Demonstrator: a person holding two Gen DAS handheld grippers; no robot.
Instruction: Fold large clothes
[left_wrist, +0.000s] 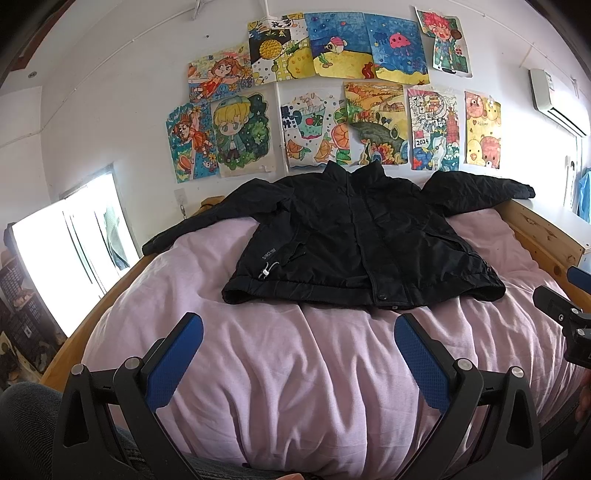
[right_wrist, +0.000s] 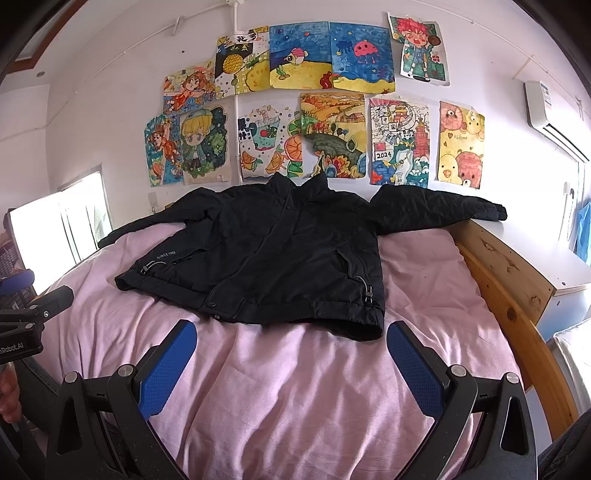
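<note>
A black jacket (left_wrist: 354, 236) lies flat and face up on the pink bedding (left_wrist: 295, 369), collar toward the wall, both sleeves spread out sideways. It also shows in the right wrist view (right_wrist: 273, 258). My left gripper (left_wrist: 298, 328) is open and empty, held above the bedding a little short of the jacket's hem. My right gripper (right_wrist: 291, 336) is open and empty, just short of the hem's right part. The right gripper's body shows at the right edge of the left wrist view (left_wrist: 565, 314).
A wooden bed frame (right_wrist: 509, 295) runs along the right side, with a white ledge (right_wrist: 546, 254) beyond it. The wall behind holds several colourful drawings (left_wrist: 332, 96). A bright window (left_wrist: 62, 251) is at the left. An air conditioner (left_wrist: 557, 103) hangs at the upper right.
</note>
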